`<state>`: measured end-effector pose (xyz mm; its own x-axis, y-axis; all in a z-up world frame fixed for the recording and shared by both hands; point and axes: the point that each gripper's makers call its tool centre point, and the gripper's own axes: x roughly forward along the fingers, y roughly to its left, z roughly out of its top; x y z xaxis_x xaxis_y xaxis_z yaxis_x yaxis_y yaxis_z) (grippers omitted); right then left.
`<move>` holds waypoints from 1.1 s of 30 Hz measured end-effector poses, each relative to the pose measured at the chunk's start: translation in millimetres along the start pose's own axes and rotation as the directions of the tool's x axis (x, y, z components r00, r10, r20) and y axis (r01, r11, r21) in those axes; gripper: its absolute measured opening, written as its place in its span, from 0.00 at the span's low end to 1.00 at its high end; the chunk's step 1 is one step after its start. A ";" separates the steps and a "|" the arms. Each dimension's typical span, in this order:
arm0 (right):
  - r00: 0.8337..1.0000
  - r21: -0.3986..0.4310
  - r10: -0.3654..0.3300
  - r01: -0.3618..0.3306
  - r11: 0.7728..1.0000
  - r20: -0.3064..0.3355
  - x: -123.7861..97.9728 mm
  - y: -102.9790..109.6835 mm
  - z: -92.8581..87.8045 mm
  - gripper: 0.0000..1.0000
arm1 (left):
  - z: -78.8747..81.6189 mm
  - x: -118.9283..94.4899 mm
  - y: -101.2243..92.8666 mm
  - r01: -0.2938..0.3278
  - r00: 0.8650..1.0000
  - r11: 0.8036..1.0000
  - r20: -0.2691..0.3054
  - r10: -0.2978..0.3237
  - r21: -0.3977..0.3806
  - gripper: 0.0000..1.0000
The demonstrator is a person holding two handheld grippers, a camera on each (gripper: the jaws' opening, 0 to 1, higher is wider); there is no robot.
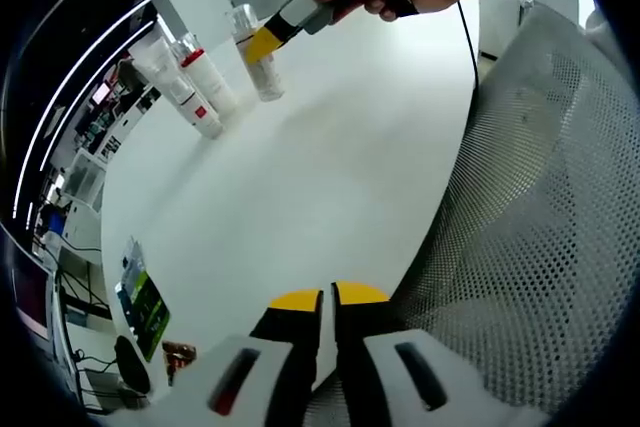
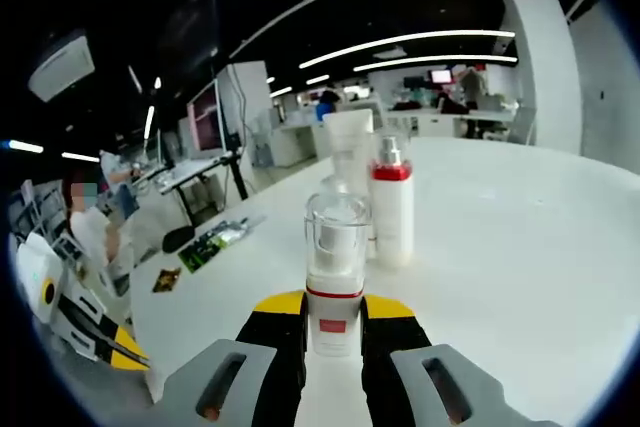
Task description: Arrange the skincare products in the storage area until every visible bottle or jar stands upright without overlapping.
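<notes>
Right gripper (image 2: 333, 319) clamped on a clear-capped bottle (image 2: 335, 272) — upright on the white table (image 2: 520, 237), at 6 o'clock in the right gripper view. Behind it, toward 12, a red-collared bottle (image 2: 391, 202) and a white tube (image 2: 349, 147), both standing. Left gripper (image 1: 327, 309) narrowed to a slit, gripping nothing, over the table edge beside a mesh chair (image 1: 545, 217).
</notes>
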<state>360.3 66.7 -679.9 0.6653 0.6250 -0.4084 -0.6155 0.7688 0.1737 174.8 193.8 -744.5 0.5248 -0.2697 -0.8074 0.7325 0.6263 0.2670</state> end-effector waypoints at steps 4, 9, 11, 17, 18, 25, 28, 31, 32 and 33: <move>1.000 0.009 -0.008 0.009 1.000 -0.010 2.8 -6.3 -3.9 0.16 | -1.4 -0.1 2.0 -0.005 1.000 1.000 -0.005 0.005 -0.011 0.02; 1.000 0.002 -0.020 0.020 1.000 -0.016 4.2 -10.3 -4.9 0.16 | -1.1 -0.2 2.1 -0.005 1.000 1.000 -0.003 0.005 -0.013 0.01; 1.000 0.002 -0.024 0.024 1.000 -0.013 5.4 -11.9 -3.6 0.16 | -1.4 0.1 2.1 -0.004 1.000 1.000 -0.004 0.004 -0.013 0.00; 1.000 -0.007 -0.026 0.026 1.000 -0.012 13.5 -16.5 -3.0 0.16 | -1.7 0.5 2.0 -0.003 1.000 1.000 -0.004 0.003 -0.016 0.00; 1.000 -0.009 -0.027 0.027 1.000 -0.008 13.8 -15.8 -1.6 0.16 | -1.7 0.6 1.9 -0.002 1.000 1.000 -0.004 0.002 -0.017 0.00; 1.000 -0.022 -0.024 0.024 0.999 0.010 23.7 -16.1 4.3 0.16 | -2.0 1.0 1.3 0.001 1.000 1.000 -0.006 -0.001 -0.016 0.00; 1.000 -0.060 -0.021 0.023 0.998 0.018 27.4 -16.3 5.2 0.16 | -1.9 1.1 1.2 0.001 1.000 1.000 -0.005 -0.001 -0.016 0.00; 0.999 -0.087 -0.026 0.028 0.996 0.026 30.5 -17.6 6.8 0.16 | -1.3 0.7 1.2 0.002 1.000 1.000 -0.003 -0.002 -0.016 0.00; 0.999 -0.091 -0.029 0.031 0.995 0.029 31.8 -18.4 7.2 0.16 | -1.1 0.7 1.3 0.001 1.000 1.000 -0.001 -0.001 -0.016 0.00; 0.999 -0.107 -0.035 0.038 0.994 0.031 33.2 -20.1 7.7 0.16 | -0.9 0.5 1.6 0.000 1.000 1.000 0.000 0.000 -0.017 0.00</move>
<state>398.0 73.0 -690.1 0.6994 0.6016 -0.3858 -0.6313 0.7731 0.0611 175.8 195.3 -744.9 0.5247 -0.2695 -0.8075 0.7249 0.6388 0.2578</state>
